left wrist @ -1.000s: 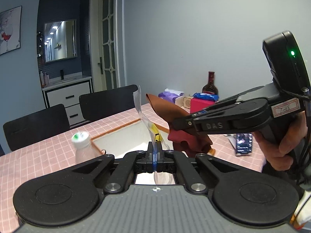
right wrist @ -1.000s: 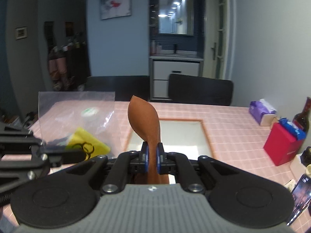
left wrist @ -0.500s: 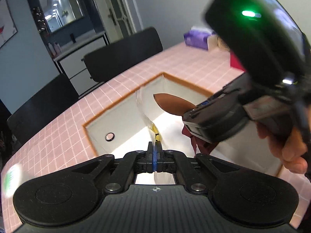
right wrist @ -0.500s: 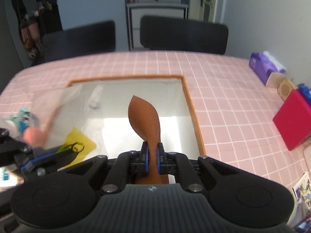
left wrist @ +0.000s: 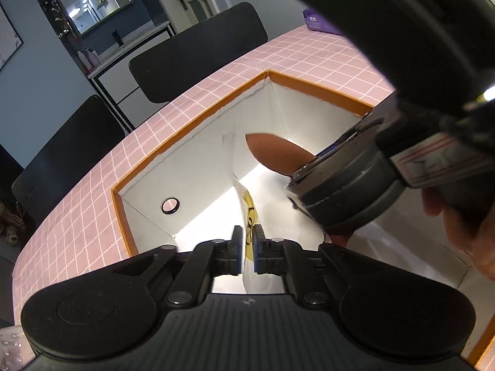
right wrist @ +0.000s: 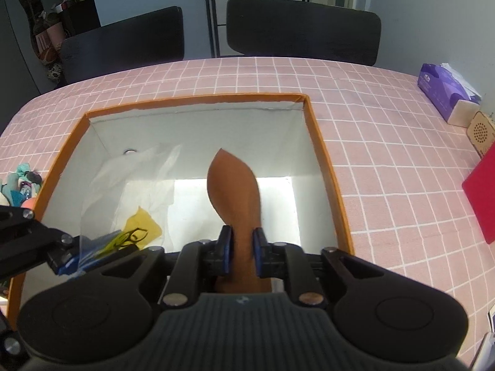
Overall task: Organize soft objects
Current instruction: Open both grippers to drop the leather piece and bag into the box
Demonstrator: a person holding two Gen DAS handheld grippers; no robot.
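My left gripper point(left wrist: 246, 249) is shut on a clear plastic bag point(left wrist: 239, 182) with a yellow card inside, held over the open white box with an orange rim point(left wrist: 191, 130). The bag also shows in the right wrist view point(right wrist: 136, 191), hanging into the box point(right wrist: 198, 100) from the left gripper point(right wrist: 66, 255). My right gripper point(right wrist: 242, 252) is shut on a folded brown cloth point(right wrist: 233, 198), held over the box's middle. In the left wrist view the cloth's tip point(left wrist: 275, 151) sticks out of the right gripper, just right of the bag.
The box sits on a pink checked tablecloth point(right wrist: 371, 142). Two black chairs point(right wrist: 303, 27) stand behind the table. A purple tissue box point(right wrist: 442, 89) and a red box point(right wrist: 482, 198) are at the right. Small soft toys point(right wrist: 18, 182) lie left of the box.
Both grippers have tilted down and moved in over the box, carrying the bag and the brown cloth. Both items now hang lower, inside the box opening.
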